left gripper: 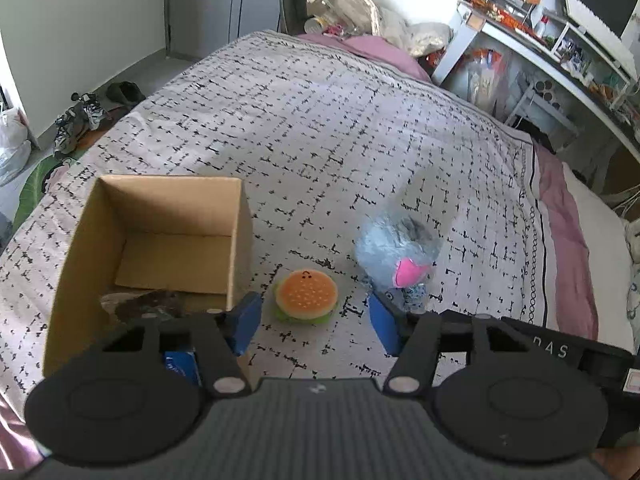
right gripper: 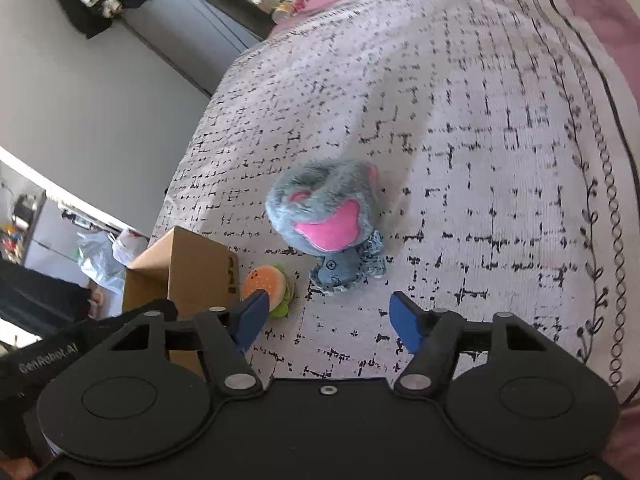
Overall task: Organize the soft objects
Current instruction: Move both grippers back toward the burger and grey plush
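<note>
A small plush hamburger (left gripper: 306, 295) lies on the bed between an open cardboard box (left gripper: 160, 216) on its left and a grey-blue plush toy with pink patches (left gripper: 396, 256) on its right. My left gripper (left gripper: 314, 324) is open and empty, just short of the hamburger, which sits between its blue fingertips. In the right wrist view the grey-blue plush (right gripper: 328, 216) lies ahead, the hamburger (right gripper: 267, 286) touches the box (right gripper: 188, 276) at left. My right gripper (right gripper: 330, 320) is open and empty, short of the plush. Dark items lie in the box's near end.
The patterned bedspread (left gripper: 320, 120) covers the bed, with pink bedding (left gripper: 560, 216) along the right edge. A cluttered white shelf unit (left gripper: 540, 40) stands at the far right. Shoes (left gripper: 80, 120) and bags lie on the floor at left.
</note>
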Motion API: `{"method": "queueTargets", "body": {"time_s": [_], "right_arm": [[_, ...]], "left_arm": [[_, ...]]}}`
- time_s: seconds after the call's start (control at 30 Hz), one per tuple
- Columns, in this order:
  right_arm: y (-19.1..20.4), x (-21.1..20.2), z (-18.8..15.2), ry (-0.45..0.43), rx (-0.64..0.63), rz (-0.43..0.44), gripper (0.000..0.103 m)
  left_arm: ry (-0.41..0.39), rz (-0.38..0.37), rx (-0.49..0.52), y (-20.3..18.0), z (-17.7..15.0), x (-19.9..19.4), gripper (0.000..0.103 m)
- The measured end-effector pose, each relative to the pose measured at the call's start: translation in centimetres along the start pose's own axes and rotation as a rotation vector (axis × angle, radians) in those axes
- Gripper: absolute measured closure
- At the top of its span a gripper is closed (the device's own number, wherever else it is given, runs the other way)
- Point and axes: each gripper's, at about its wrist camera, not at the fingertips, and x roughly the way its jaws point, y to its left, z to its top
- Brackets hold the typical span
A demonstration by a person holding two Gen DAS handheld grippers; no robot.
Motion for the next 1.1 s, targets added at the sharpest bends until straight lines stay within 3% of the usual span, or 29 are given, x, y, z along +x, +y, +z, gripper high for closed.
{"method": "queueTargets", "body": {"time_s": [0.33, 0.8, 1.1], "right_arm": [[-1.9, 1.8, 0.9, 0.025, 0.089, -0.008, 0.045], [-3.7, 4.0, 1.7, 0.055, 0.183, -0.022, 0.045], [-3.8, 5.9, 2.1, 0.081, 0.199, -0.018, 0.045]], "left_arm": [[0.052, 0.037, 0.03, -1.2, -0.1, 3.5, 0.044], [0.111, 0.103, 0.046, -2.1, 0.0, 8.7, 0.044], [0.091, 0.199, 0.102, -3.9, 0.2, 10.6, 0.042]]}}
